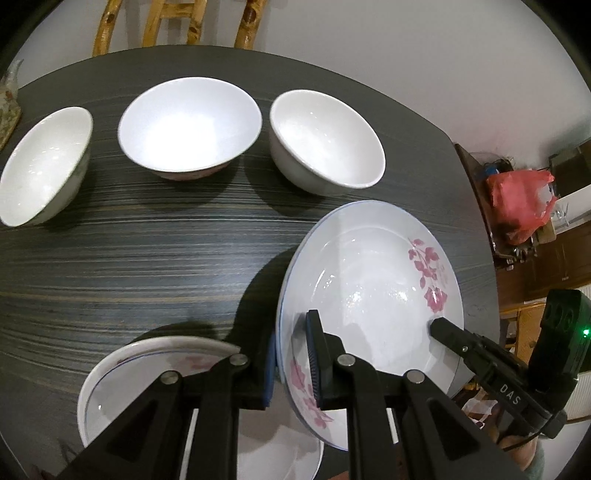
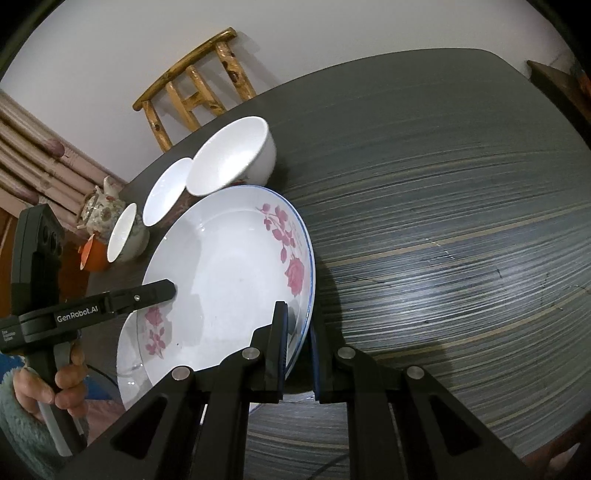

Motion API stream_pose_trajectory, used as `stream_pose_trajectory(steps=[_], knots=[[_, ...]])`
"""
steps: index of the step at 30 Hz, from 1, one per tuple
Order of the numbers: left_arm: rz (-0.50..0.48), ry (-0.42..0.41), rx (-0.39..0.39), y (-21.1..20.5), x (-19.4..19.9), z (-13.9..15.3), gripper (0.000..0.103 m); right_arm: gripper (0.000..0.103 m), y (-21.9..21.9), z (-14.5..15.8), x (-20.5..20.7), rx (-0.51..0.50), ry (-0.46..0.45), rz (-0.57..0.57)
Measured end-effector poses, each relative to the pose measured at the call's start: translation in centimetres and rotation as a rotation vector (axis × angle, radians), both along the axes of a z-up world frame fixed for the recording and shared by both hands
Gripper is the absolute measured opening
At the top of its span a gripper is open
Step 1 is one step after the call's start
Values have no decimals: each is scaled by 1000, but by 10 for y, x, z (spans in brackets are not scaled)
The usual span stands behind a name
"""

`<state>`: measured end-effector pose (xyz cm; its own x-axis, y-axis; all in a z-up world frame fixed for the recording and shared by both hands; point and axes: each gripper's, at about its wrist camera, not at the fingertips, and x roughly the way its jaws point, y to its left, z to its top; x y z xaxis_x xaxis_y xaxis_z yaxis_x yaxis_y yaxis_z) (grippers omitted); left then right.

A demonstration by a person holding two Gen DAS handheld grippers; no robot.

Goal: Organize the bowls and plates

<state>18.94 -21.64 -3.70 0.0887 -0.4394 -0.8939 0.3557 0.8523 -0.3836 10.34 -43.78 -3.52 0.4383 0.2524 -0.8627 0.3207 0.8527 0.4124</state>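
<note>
A white plate with pink flowers (image 1: 373, 280) is held tilted above the dark table (image 1: 147, 258). My left gripper (image 1: 291, 363) is shut on its near-left rim. My right gripper (image 2: 298, 354) is shut on its right rim; it shows in the left wrist view (image 1: 443, 330), and the plate in the right wrist view (image 2: 229, 273). A second flowered plate (image 1: 110, 384) lies on the table under my left gripper, also seen in the right wrist view (image 2: 127, 362). Three white bowls (image 1: 44, 166) (image 1: 188, 125) (image 1: 325, 140) stand in a row at the back.
A wooden chair (image 1: 173, 26) stands behind the table. A patterned teapot (image 2: 99, 210) and an orange cup (image 2: 92, 254) sit at the far left. A red bag (image 1: 521, 203) lies on a cabinet to the right. The table's edge (image 1: 476, 206) runs near the plate.
</note>
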Motion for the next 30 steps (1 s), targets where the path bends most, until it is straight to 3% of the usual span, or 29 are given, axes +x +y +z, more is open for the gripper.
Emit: stream_pose_trajectory(steps=[16,30], knots=[[89,-25,-1,79,-12,21,14,12,66,22,6,2,-31,97],[141,3,9,138,-37,8,14,12,123,13,-2,16,8,166]])
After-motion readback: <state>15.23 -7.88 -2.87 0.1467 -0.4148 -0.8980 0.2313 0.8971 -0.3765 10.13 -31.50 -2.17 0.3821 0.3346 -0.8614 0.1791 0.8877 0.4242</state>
